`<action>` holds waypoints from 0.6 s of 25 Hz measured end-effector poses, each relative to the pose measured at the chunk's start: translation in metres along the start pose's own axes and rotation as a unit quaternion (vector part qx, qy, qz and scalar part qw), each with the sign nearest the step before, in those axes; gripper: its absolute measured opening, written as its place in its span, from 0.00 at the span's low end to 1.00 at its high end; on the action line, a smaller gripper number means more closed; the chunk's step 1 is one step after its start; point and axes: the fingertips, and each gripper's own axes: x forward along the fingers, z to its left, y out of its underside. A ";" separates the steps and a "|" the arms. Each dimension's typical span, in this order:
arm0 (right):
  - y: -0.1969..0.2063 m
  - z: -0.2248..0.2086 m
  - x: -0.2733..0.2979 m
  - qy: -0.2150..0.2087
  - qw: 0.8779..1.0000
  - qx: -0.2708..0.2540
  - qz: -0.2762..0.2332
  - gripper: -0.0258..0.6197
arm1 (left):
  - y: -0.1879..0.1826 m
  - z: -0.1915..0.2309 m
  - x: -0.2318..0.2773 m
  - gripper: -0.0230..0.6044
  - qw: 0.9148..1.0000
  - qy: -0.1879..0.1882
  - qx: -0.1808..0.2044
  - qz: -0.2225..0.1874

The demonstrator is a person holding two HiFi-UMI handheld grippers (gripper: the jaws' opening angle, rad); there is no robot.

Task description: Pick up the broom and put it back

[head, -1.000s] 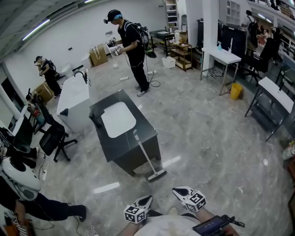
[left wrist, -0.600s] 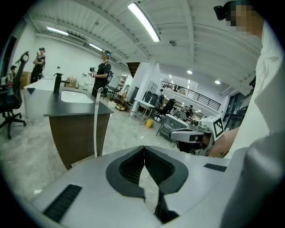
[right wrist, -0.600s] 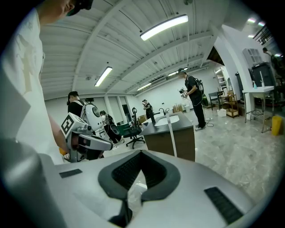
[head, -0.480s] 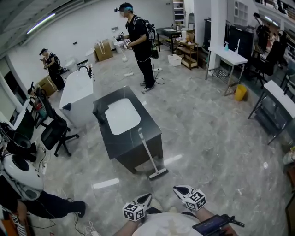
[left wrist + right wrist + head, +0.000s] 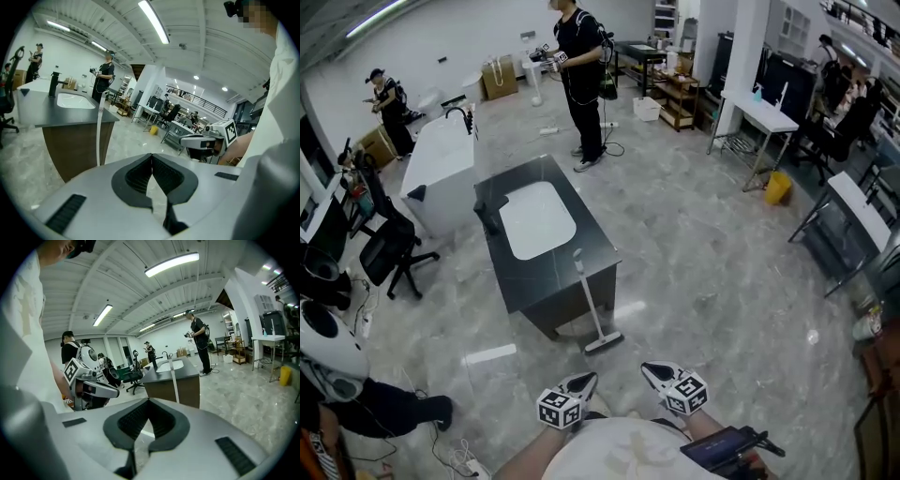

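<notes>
Broom [image 5: 591, 305] not yet reached; I judge this the approach step. Desk [image 5: 520, 281], dark with a white basin [image 5: 537, 220], stands ahead on the floor [image 5: 722, 281]. The broom leans on its near end, well apart from both grippers. Long axis steep, slightly tilted: handle [image 5: 581, 272] up at the desk edge, head [image 5: 603, 344] on the floor nearer me. Left gripper [image 5: 584, 382] and right gripper [image 5: 654, 372] sit low before me, fingers [image 5: 136, 177] of both pressed together, nothing between. Next: close in, spread one pair, take the handle.
</notes>
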 end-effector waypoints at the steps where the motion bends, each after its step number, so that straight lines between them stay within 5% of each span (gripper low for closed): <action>1: -0.003 -0.001 0.004 0.003 1.000 -0.001 0.001 0.07 | -0.002 0.006 0.000 0.06 1.000 -0.001 -0.001 -0.001; 15: -0.034 -0.014 0.051 0.057 0.998 -0.003 0.005 0.07 | -0.016 0.069 -0.031 0.06 0.999 -0.007 -0.020 -0.024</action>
